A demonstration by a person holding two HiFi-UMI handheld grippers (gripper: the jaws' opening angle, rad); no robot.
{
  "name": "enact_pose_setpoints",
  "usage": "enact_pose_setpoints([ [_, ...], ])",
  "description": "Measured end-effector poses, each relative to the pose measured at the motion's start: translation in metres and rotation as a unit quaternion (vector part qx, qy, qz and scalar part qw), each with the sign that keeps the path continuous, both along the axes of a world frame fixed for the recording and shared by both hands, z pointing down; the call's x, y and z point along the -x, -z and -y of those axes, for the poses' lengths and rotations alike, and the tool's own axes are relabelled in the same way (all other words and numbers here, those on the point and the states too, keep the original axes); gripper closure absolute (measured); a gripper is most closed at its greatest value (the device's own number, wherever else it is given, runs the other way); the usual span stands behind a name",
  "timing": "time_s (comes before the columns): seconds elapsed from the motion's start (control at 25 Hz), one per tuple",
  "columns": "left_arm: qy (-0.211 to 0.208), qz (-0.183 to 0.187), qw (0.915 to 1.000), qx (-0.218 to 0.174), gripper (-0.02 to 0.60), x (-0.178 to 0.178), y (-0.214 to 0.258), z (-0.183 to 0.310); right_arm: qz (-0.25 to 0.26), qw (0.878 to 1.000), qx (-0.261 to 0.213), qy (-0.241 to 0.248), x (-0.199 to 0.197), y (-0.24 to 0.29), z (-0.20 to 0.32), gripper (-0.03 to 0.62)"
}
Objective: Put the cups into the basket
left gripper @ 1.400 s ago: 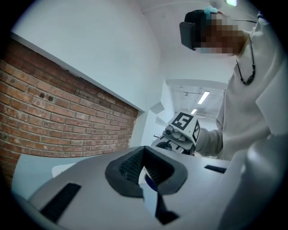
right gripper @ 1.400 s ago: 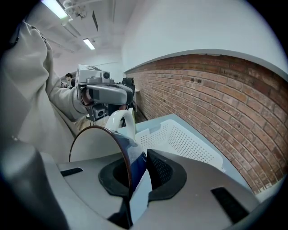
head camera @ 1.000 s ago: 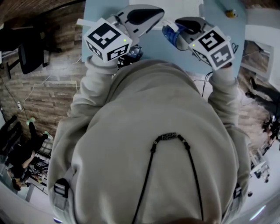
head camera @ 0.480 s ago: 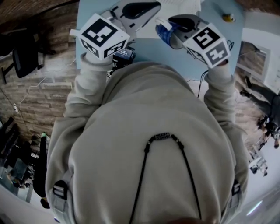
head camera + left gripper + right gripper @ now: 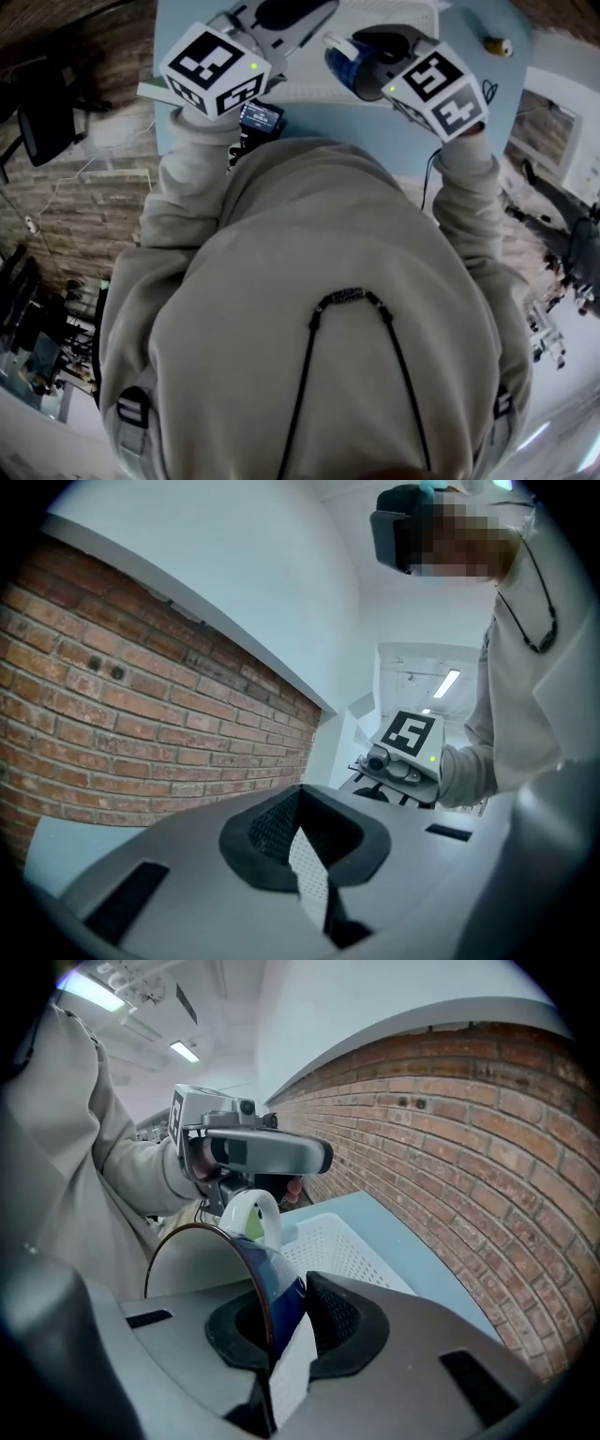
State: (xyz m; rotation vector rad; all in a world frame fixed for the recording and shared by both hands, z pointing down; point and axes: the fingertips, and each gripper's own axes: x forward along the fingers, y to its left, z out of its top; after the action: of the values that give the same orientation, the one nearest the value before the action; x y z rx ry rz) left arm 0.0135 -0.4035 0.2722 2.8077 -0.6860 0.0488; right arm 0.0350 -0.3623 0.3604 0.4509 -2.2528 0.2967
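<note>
Brick wall runs along the far side, with a pale blue table in front of it and a white perforated basket sitting on top. The right gripper is angled down towards that basket, its pads clenched on the rim of a cup (dark blue outside, pale inside, white handle sticking up on the far side). So the cup is up in the air, pinched by its wall, at the near rim of the basket and not yet inside it. Over on the left, the left gripper is held level with its fingers pressed together and nothing between them. The right gripper view shows it beyond the cup, with a hand wrapped round its grip. From the head view, both marker cubes sit just ahead of the person's grey hooded top, and a small yellow object lies on the table's far right, well apart from the basket.
</note>
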Motion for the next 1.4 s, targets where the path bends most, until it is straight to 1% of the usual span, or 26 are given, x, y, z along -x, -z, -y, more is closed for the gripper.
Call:
enact_pose_setpoints([
  [0.16,-0.002,-0.003,0.9999,0.016,0.584,-0.005,-0.018,0.016,-0.004,1.000,0.013,0.004,-0.002,-0.017,0.015,0.548],
  [0.24,0.005,-0.001,0.9996,0.027,0.584,-0.002,-0.033,0.026,-0.009,1.000,0.021,0.006,0.000,-0.031,0.023,0.548],
  [0.36,0.010,-0.008,0.9992,0.038,0.584,0.003,-0.050,0.037,-0.020,0.999,0.033,0.014,0.005,-0.051,0.033,0.548],
  [0.72,-0.010,-0.005,0.9980,0.062,0.584,-0.025,-0.080,0.037,-0.030,0.997,0.064,0.018,-0.001,-0.098,0.031,0.548],
  [0.92,-0.015,-0.002,0.9971,0.074,0.584,-0.030,-0.095,0.037,-0.033,0.996,0.079,0.025,0.003,-0.118,0.031,0.548],
  [1.08,-0.005,0.003,0.9971,0.076,0.584,-0.026,-0.103,0.043,-0.038,0.995,0.087,0.030,0.009,-0.129,0.032,0.548],
  [1.24,-0.002,0.003,0.9974,0.071,0.584,-0.024,-0.100,0.046,-0.051,0.994,0.089,0.034,0.010,-0.144,0.031,0.548],
  [1.4,0.001,0.004,0.9968,0.080,0.584,-0.029,-0.109,0.049,-0.055,0.993,0.096,0.038,0.012,-0.160,0.029,0.548],
])
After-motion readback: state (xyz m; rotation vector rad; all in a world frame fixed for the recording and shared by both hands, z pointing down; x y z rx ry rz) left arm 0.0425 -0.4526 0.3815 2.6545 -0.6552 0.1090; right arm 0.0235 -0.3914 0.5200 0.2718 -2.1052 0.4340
